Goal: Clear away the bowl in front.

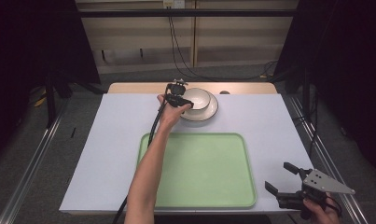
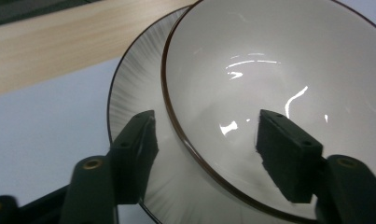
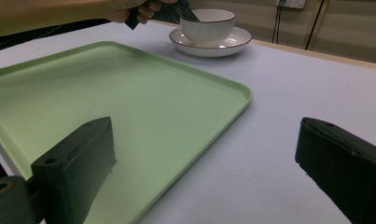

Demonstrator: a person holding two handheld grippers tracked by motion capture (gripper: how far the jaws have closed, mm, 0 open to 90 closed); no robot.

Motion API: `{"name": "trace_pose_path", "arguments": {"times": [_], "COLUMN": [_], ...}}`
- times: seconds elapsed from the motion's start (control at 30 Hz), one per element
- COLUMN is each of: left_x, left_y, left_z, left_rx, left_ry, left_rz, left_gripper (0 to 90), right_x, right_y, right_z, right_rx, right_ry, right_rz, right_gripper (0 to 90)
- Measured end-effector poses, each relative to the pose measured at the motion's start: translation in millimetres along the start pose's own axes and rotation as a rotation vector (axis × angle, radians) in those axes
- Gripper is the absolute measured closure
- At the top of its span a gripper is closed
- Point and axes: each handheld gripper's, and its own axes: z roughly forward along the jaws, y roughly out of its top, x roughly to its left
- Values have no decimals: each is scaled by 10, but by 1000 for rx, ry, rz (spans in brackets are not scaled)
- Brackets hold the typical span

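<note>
- One green tray (image 1: 199,170) lies mid-table, empty.
- Beyond the tray, a white plate (image 1: 212,110) carries a white bowl (image 1: 198,97).
- Left gripper (image 1: 184,103), jaws apart, straddles the bowl's near rim.
- Right gripper (image 1: 279,178), right of the tray, is spread wide, holding nothing.
</note>
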Motion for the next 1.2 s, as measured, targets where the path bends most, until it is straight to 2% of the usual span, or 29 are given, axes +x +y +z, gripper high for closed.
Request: {"name": "trace_pose_path", "arguments": {"times": [0.03,0.1,0.13,0.17,0.3,0.4,0.5,0.57,0.67,0.77,0.9,0.93,0.97,1.0,1.03,1.1,1.2], "left_x": [0,32,62,62,89,110,87,53,43,28,42,55,55,15,13,29,54], "left_y": [0,-6,-16,-16,-13,-12,-24,-34,-39,-39,-37,-43,-43,-44,-38,-33,-25], "left_z": [0,12,35,35,48,43,55,71,89,91,89,93,93,92,87,81,62], "left_rx": [0,-8,-21,-21,-11,-1,7,24,21,20,6,3,3,-12,-1,-14,-16], "left_ry": [0,-3,-46,-46,-60,-62,-65,-40,-44,-51,-57,-82,-82,-56,-55,-68,-82], "left_rz": [0,-37,-73,-73,-90,-75,-56,-37,-49,-39,-69,-126,-126,-138,-126,-167,-169], "left_gripper": [423,456,474,512,559,620,598,618,650,647,742,758,757,761,772,795,821], "right_x": [4,5,6,6,9,3,1,-2,0,2,-1,0,0,-1,0,3,-1], "right_y": [0,1,3,3,3,1,1,-1,2,2,3,3,3,7,8,5,6], "right_z": [-4,-6,-9,-9,-3,-4,-6,-1,-1,-6,-9,-10,-10,-16,-17,-20,-24], "right_rx": [2,1,0,0,-2,-3,-2,3,3,-1,-3,-5,-5,-4,-7,-9,-11], "right_ry": [6,7,2,2,5,1,-1,-3,-2,5,-5,-9,-9,-10,-9,-13,-8], "right_rz": [3,0,-3,-3,3,3,1,6,4,-2,0,-1,-1,-12,-8,-9,-7], "right_gripper": [45,45,45,45,48,48,48,48,48,48,48,48,48,49,49,49,49]}}
